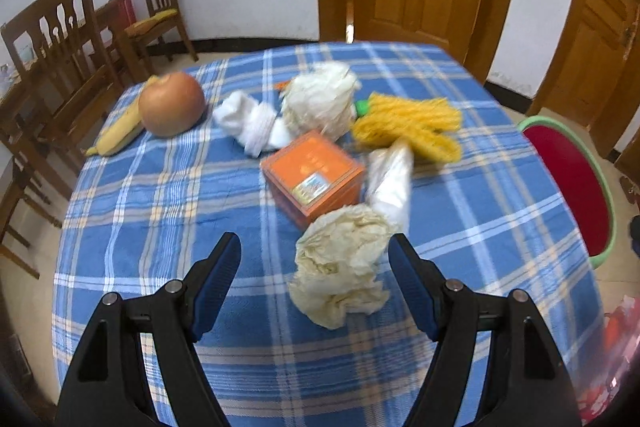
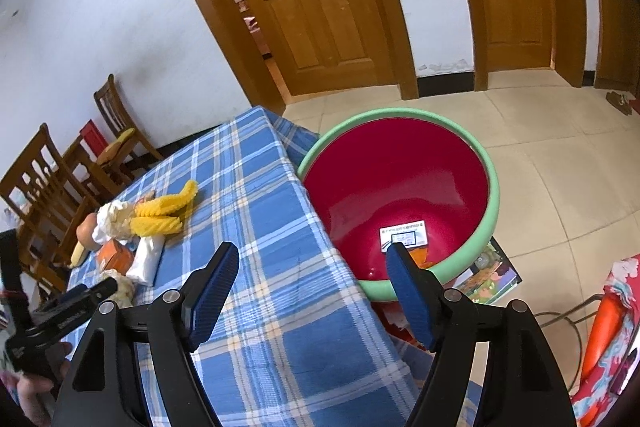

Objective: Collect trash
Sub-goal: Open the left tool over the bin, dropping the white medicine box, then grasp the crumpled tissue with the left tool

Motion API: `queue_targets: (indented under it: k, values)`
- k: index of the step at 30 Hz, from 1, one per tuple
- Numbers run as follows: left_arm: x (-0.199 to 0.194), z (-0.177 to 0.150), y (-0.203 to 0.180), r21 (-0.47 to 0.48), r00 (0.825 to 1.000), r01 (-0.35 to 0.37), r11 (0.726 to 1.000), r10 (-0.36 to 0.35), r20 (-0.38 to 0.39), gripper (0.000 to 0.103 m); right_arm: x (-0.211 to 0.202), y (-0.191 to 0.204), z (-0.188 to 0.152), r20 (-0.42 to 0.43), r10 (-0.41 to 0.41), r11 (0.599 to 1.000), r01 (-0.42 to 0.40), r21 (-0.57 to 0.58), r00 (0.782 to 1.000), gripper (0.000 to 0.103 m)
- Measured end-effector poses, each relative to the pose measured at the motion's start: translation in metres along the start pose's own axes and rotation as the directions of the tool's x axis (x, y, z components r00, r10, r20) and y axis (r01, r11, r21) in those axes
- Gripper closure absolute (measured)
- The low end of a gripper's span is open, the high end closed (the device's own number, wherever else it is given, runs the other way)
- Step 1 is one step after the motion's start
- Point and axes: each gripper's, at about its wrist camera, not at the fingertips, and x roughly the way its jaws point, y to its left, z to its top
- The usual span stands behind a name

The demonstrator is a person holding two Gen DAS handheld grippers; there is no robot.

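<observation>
Approach step: left hand-held gripper (image 1: 314,259), jaws released, brackets the crumpled paper wad (image 1: 340,267) on the desk (image 1: 160,195); next, clench and carry to the basin (image 2: 400,195). Right hand-held gripper (image 2: 312,267) released, empty.

The counter (image 1: 160,211), under a blue plaid cloth, carries a crumpled paper wad (image 1: 344,271) nearest, an orange box (image 1: 314,175), a clear plastic bag (image 1: 390,179), white socks (image 1: 252,123), a second paper wad (image 1: 320,99), a yellow knitted toy (image 1: 412,127), an apple (image 1: 172,103) and what looks like a banana (image 1: 118,135)
</observation>
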Motion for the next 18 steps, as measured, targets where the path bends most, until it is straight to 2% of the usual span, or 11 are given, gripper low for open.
queue_targets:
  k: [8, 13, 16, 18]
  values:
    - [0.014, -0.005, 0.001, 0.0, 0.999, 0.024, 1.0, -0.024, -0.041, 0.028, 0.003, 0.002, 0.0, -0.007, 0.001, 1.0, -0.001, -0.002, 1.0, 0.026]
    - [0.017, -0.006, 0.001, -0.018, 0.993, 0.096, 0.995, -0.097, -0.062, 0.063, 0.004, 0.003, -0.001, -0.009, 0.005, 1.0, -0.005, -0.005, 1.0, 0.026]
    - [0.014, -0.007, 0.001, -0.013, 0.993, 0.109, 0.994, -0.11, -0.053, 0.073, 0.004, 0.006, -0.002, -0.009, 0.008, 1.0, -0.008, -0.008, 1.0, 0.026]
    - [0.01, -0.008, 0.002, -0.02, 0.991, 0.128, 0.992, -0.129, -0.043, 0.075, 0.004, 0.007, -0.002, -0.011, 0.009, 1.0, -0.009, -0.01, 1.0, 0.026]
